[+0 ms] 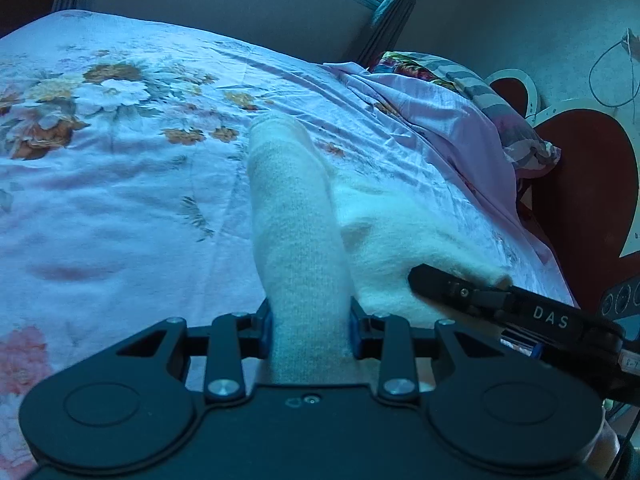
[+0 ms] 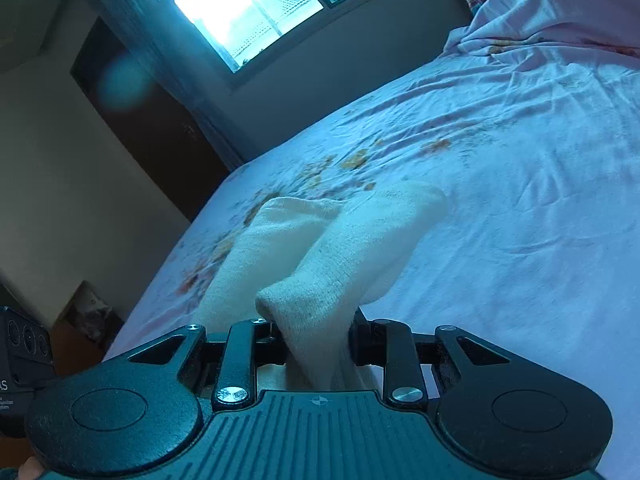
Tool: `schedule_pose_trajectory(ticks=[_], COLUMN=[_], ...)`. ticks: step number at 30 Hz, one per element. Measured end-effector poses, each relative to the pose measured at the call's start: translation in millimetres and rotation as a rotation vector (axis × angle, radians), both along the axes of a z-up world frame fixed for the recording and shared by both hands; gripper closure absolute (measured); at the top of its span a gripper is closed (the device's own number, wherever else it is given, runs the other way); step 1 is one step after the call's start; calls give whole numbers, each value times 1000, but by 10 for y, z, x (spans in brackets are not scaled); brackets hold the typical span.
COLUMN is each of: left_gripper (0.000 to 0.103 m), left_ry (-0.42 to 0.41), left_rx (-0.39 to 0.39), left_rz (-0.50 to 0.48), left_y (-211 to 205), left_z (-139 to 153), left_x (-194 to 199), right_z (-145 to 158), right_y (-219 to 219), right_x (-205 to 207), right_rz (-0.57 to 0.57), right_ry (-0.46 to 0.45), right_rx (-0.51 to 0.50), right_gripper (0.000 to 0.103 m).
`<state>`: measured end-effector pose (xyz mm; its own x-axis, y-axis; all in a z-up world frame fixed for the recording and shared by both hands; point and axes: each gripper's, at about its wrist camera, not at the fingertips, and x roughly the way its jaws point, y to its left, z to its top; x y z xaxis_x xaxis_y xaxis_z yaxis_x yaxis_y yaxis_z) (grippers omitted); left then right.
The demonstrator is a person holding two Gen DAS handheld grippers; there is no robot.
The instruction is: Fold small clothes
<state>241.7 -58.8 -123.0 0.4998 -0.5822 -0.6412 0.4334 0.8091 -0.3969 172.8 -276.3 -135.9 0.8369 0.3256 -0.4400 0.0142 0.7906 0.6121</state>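
A: What have the tongs got?

B: The left gripper (image 1: 310,330) is clenched on one white sock (image 1: 296,216), its blue pads pressing either side of the knit near one end. The right gripper (image 2: 316,338) is clamped on a second white sock (image 2: 344,252) the same way. In the left wrist view the right one's black finger lies against its sock, just to the right of the first.

A: Where do the socks sit?

B: Side by side, touching, each stretching from its gripper out over the floral bedsheet (image 1: 120,184). I can't tell how much of either rests on it.

A: How will they handle?

B: Light, soft and limp, I'd judge; the thick knit should grip well and not slip. Holding near an end seems right, as the rest then trails and can be laid straight.

A: And beyond the socks?

B: The sheet is wrinkled, pale pink with flower prints. Past them a patterned pillow (image 1: 460,76) lies under rumpled cloth, by a red heart-shaped headboard (image 1: 580,168). Opposite, a bright window (image 2: 244,8) and a dark door (image 2: 132,120).
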Motion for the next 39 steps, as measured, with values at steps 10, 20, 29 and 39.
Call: schedule_pose_trajectory(ticks=[10,20,29,39], left_gripper=[72,41,39,39], left_ry=[-17,5,-77,3], left_rx=[74,95,86,92], left_rz=[85,234,113,161], left_y=[778,1095,674,703], left_z=[-245,-382,-161,-327], left_x=[-446,-550,-448,-340], right_z=[-300,-492,-85,-370], right_y=[861,745,1193,1145], right_x=[-223,-381,-305,-290], right_rz=[108,0,80,99], right_ry=[28,140,16,119], right_rx=[-16,-158,-301,-354], right_gripper=[77,55,55,55])
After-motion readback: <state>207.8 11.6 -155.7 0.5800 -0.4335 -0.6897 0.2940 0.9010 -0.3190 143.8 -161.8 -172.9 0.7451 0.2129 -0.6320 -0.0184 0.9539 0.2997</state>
